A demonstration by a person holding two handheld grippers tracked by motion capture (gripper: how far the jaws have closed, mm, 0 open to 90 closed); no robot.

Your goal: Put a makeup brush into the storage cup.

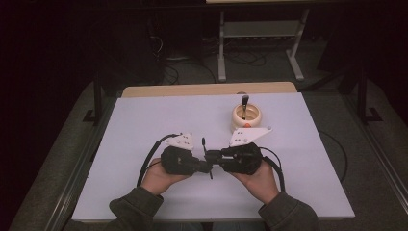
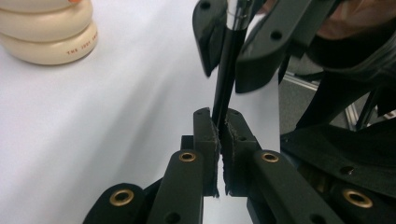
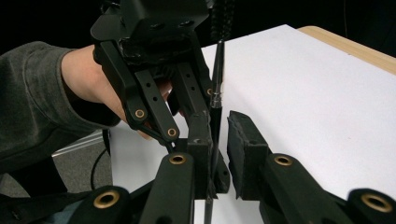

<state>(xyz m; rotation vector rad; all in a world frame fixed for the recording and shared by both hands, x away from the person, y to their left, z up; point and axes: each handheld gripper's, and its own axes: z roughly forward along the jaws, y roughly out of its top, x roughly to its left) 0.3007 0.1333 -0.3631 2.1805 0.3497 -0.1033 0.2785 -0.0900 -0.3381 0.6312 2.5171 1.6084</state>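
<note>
A thin black brush [image 1: 204,144] with a silver ferrule is held between the two grippers at the middle of the white table [image 1: 144,120]. My left gripper [image 2: 219,126] is shut on the brush handle [image 2: 229,60], as the left gripper view shows. My right gripper [image 3: 218,116] faces it with a small gap between its jaws. The handle [image 3: 217,84] lies against one jaw and is not clamped. From above, the left gripper [image 1: 208,167] and right gripper [image 1: 212,156] meet tip to tip.
A cream ringed holder [image 1: 245,115] with another brush [image 1: 244,102] standing in it sits at the back right of the table, and its side [image 2: 51,37] shows near the left gripper. A wooden table edge [image 1: 207,89] runs along the far side.
</note>
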